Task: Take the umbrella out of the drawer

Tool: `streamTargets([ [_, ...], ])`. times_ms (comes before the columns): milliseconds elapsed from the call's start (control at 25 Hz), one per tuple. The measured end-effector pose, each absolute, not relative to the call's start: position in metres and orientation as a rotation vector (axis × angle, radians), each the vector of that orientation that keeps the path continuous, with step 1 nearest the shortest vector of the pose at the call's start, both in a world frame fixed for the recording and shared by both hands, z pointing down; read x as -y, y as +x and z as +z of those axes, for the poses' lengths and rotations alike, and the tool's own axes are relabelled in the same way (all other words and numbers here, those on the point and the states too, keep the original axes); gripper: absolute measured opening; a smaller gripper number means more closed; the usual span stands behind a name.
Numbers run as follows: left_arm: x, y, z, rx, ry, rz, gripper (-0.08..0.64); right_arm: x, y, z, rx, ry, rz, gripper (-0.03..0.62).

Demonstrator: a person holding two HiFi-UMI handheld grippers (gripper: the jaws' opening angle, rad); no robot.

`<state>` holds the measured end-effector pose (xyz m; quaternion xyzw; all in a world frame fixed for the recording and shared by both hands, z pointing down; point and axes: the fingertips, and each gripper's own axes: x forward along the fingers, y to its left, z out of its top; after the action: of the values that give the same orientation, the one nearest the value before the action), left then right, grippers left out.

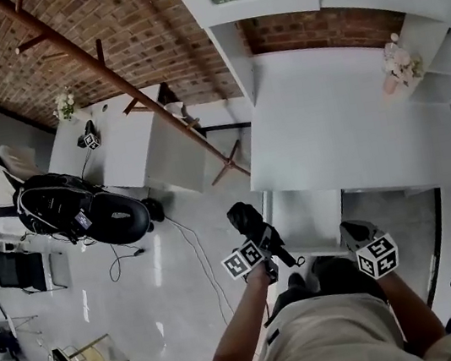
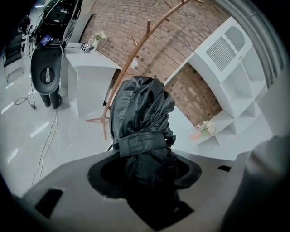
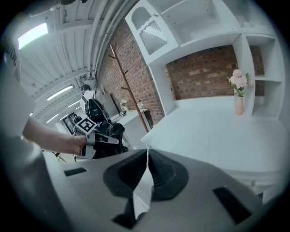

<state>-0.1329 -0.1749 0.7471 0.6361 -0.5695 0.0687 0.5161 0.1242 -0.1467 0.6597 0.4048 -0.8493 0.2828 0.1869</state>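
Your left gripper (image 2: pixel 145 168) clamps the umbrella (image 2: pixel 142 115); hold firm and lift it well clear of the drawer (image 1: pixel 307 218). Your right gripper (image 3: pixel 147 174) is closed, empty.

Bench (image 1: pixel 343 113) top bare ahead, vase (image 1: pixel 400 69) at far right corner, drawer (image 1: pixel 307 217) jutting at near edge, coat rack (image 1: pixel 105 75) left, floor (image 1: pixel 168 300) open.

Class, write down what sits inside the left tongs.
A folded black umbrella, bound by its strap, is gripped in the left tongs. Its lower end is covered by the tongs themselves.
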Motion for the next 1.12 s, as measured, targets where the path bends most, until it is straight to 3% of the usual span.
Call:
streamTargets([
  [720,0.107,-0.171,0.681,1.327,1.918,0.236,0.245,0.061,0.08,0.609,2.366,1.269,0.637,0.031],
  [1120,0.09,-0.154,0.643,1.245,2.182,0.305,0.245,0.008,0.101,0.584,2.304,1.461,0.642,0.031],
])
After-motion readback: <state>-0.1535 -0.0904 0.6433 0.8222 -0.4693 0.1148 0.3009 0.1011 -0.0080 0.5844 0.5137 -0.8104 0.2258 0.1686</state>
